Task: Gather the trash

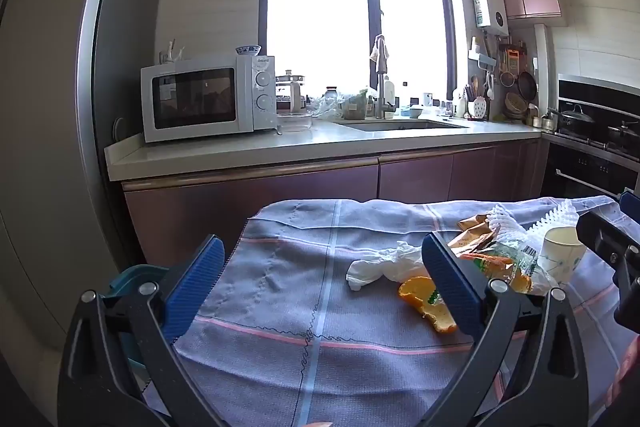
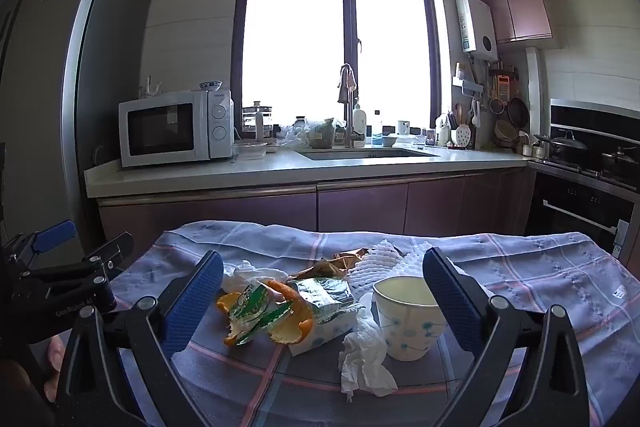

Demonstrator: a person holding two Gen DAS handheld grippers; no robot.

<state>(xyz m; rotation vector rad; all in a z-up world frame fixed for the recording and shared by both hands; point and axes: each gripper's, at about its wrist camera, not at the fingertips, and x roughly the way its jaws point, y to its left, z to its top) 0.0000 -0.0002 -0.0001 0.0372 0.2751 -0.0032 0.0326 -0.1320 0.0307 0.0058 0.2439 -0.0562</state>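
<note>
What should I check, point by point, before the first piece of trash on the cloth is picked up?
1. Left gripper open and empty: ok.
2. Right gripper open and empty: ok.
3. Trash is in front of the right gripper, with the paper cup, orange peel and crumpled tissue between its fingers' lines: ok.
4. Paper cup upright; whether it holds liquid: cannot tell.
5. Trash pieces separated for a single grasp: not ok, the peel, green wrapper and tissue overlap.
6. Bin to drop trash into: cannot tell, only a teal object shows beside the cloth.
</note>
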